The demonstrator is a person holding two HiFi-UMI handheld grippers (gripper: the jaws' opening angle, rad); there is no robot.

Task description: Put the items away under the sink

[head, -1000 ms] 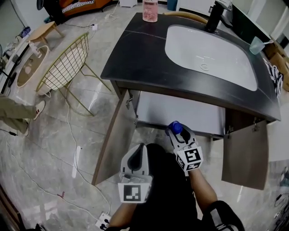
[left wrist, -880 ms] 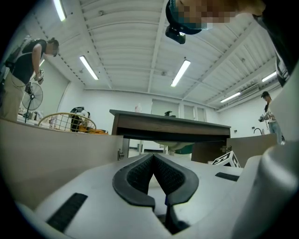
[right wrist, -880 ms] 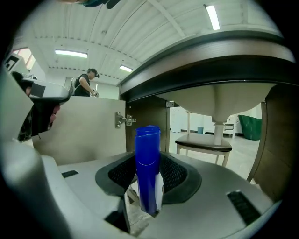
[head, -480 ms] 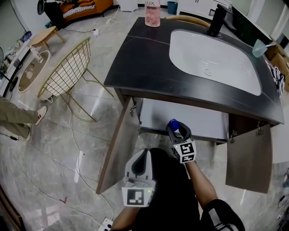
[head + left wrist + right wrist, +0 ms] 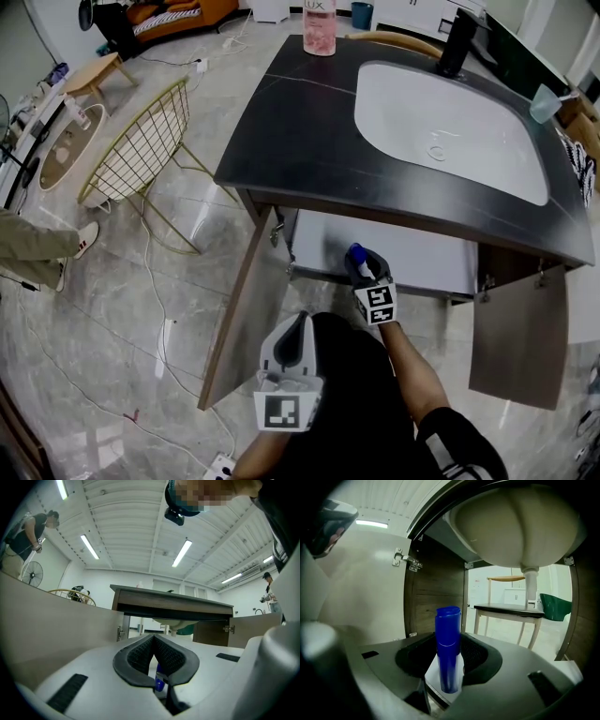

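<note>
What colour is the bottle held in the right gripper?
Blue; the bottle shows best in the right gripper view.

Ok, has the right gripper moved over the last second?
Yes. The right gripper, shut on the blue bottle, has pushed forward, further into the open cabinet beneath the countertop edge.

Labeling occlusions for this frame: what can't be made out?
- Cabinet floor: head view, countertop overhangs it.
- Blue bottle base: right gripper view, sunk between the right gripper jaws.
- Pink bottle top: head view, cut by upper edge.
- Blue patch between left gripper jaws: left gripper view, too small to identify.
</note>
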